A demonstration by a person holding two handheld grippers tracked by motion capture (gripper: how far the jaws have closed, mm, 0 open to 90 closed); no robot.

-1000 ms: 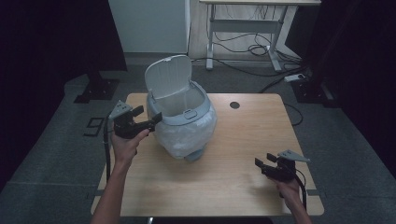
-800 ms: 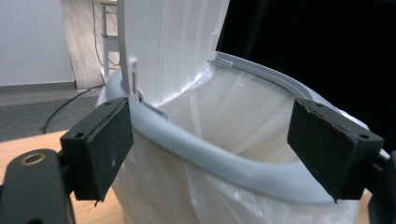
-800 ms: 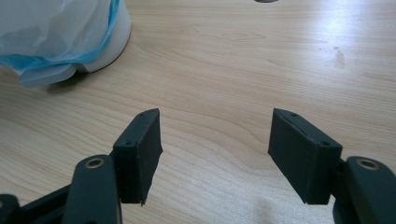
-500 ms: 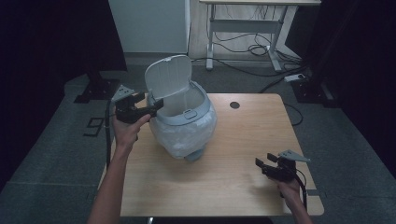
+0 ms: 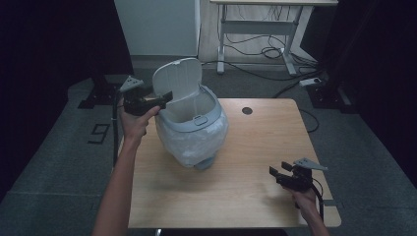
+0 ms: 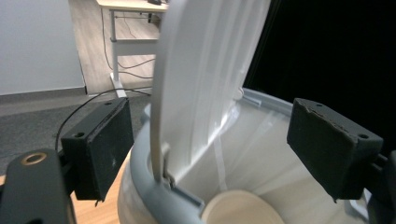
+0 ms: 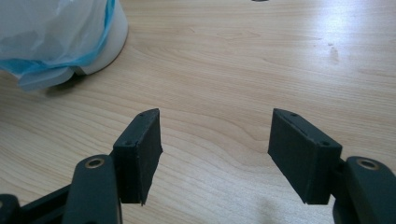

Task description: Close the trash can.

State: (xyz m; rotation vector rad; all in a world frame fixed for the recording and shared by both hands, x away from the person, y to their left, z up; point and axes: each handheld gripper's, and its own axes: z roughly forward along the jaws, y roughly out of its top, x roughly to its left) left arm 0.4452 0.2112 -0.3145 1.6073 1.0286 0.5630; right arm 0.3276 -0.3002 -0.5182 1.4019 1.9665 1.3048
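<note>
While my left hand-held gripper (image 5: 166, 97) hangs open at the raised lid (image 5: 177, 84), its jaws stand either side of the lid's edge without pressing it. Near the tabletop's (image 5: 255, 147) far left corner sits the bagged bin (image 5: 193, 132); my right hand-held gripper (image 5: 273, 173) rests open, gripping nothing, by the near right corner.

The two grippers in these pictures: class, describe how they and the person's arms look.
Each gripper, left gripper and right gripper, is black with two flat rectangular pads fixed by small screws, brass-coloured pivot rings behind them, and a grey three-cornered plate on top. A dark cable trails from the left one. The forearms are bare, with no sleeves in view.
</note>
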